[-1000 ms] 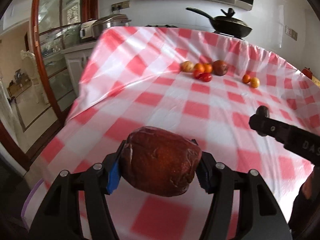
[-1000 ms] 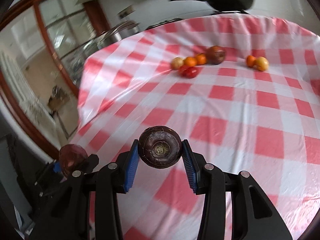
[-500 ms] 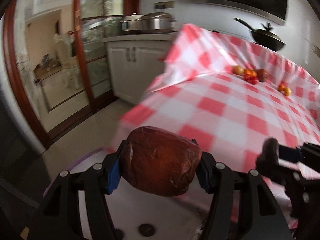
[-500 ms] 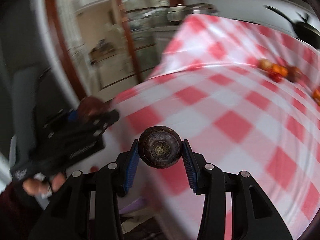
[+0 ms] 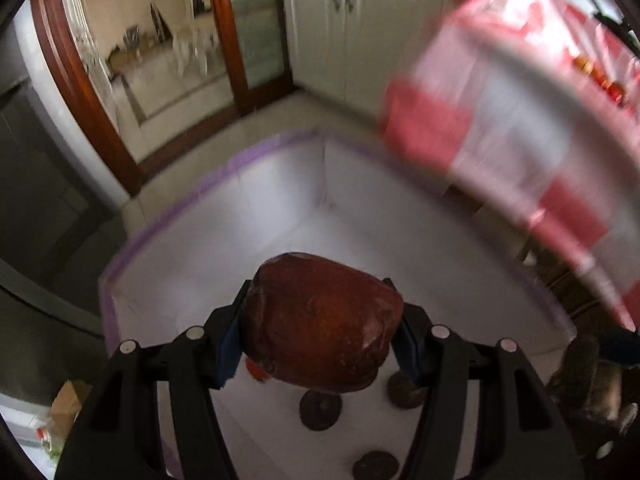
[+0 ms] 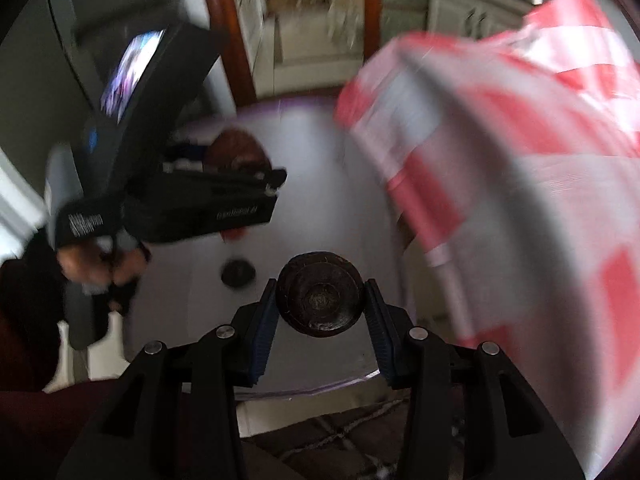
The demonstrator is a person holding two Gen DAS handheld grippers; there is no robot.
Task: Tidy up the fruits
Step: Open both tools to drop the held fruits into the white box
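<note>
My left gripper (image 5: 320, 344) is shut on a large reddish-brown fruit (image 5: 324, 324) and hangs over a white box with a purple rim (image 5: 224, 168) on the floor. Several dark round fruits (image 5: 320, 410) and a small red one (image 5: 256, 370) lie on the box's bottom. My right gripper (image 6: 320, 300) is shut on a small dark purple round fruit (image 6: 320, 294), also above the white box (image 6: 312, 148). The left gripper (image 6: 224, 200) with its brown fruit (image 6: 236, 152) shows at the left in the right wrist view.
The red-and-white checked tablecloth (image 5: 520, 128) hangs down at the right of the box. A few fruits (image 5: 600, 76) remain on the table far right. White cabinets (image 5: 340, 20) and a wooden door frame (image 5: 76, 80) stand behind. A person's hand (image 6: 96, 268) holds the left gripper.
Both grippers have swung left off the table and tipped downward over the white box on the floor. Each still holds its fruit.
</note>
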